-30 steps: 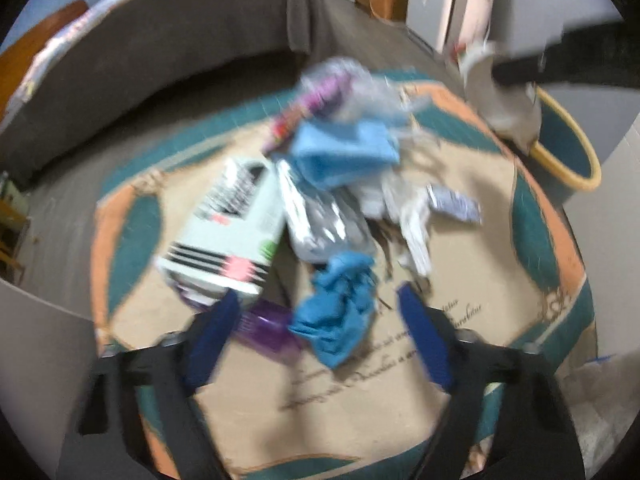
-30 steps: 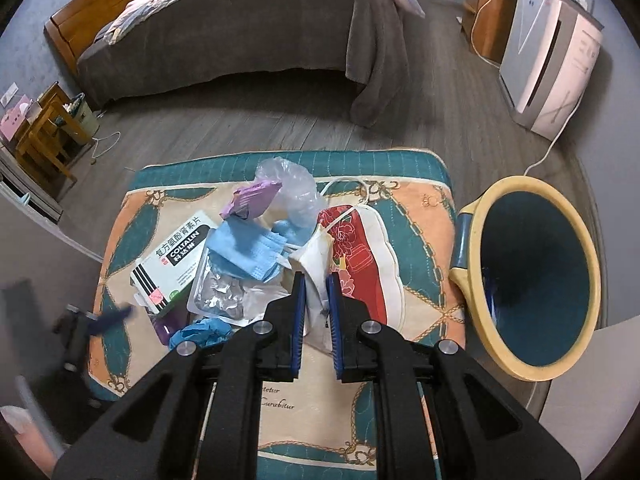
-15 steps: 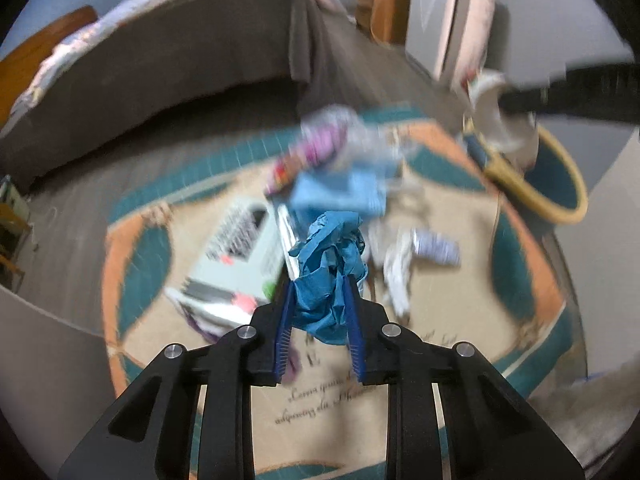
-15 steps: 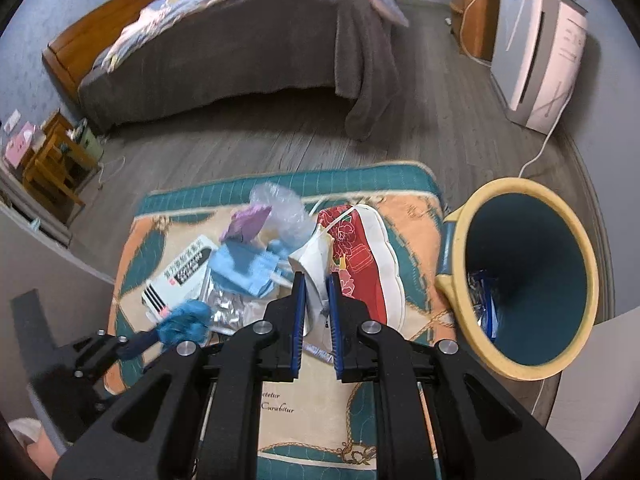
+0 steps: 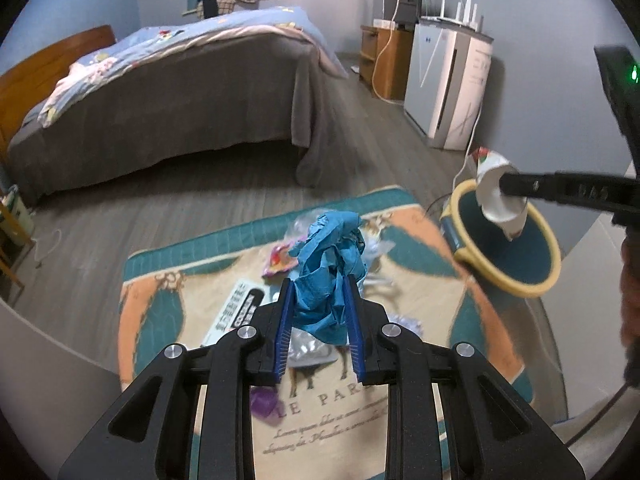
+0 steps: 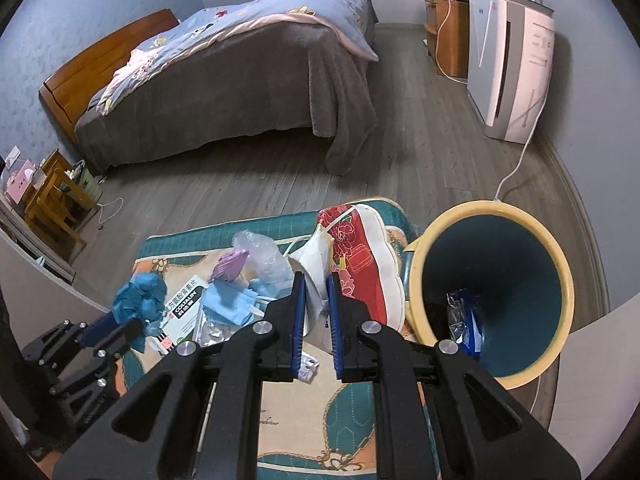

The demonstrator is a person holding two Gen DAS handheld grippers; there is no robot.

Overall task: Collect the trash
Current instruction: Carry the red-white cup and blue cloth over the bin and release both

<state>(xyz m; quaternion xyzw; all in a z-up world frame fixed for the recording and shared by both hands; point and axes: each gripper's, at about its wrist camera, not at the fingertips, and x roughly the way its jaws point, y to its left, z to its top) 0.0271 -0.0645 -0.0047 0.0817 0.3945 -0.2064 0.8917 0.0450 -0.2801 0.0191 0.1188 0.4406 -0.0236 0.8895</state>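
My left gripper [image 5: 318, 300] is shut on a crumpled blue glove [image 5: 330, 264] and holds it above the patterned mat [image 5: 400, 408]. It also shows in the right wrist view [image 6: 140, 294]. My right gripper [image 6: 316, 304] is shut on a white and red paper wrapper [image 6: 352, 256], held up beside the yellow-rimmed teal bin [image 6: 516, 248]. In the left wrist view the wrapper [image 5: 496, 192] hangs over the bin's rim [image 5: 516, 284]. A shiny wrapper [image 6: 464, 316] lies inside the bin.
On the mat lie a white medicine box [image 6: 182, 304], a blue face mask [image 6: 230, 302], a clear plastic bag [image 6: 264, 256], a purple wrapper [image 6: 230, 266] and foil blister packs [image 6: 212, 332]. A bed [image 6: 240, 80] stands behind; a white appliance [image 6: 516, 60] at right.
My left gripper closed on the blue glove and lifted it off the mat. My right gripper carried the paper wrapper up and rightward, to the bin's rim.
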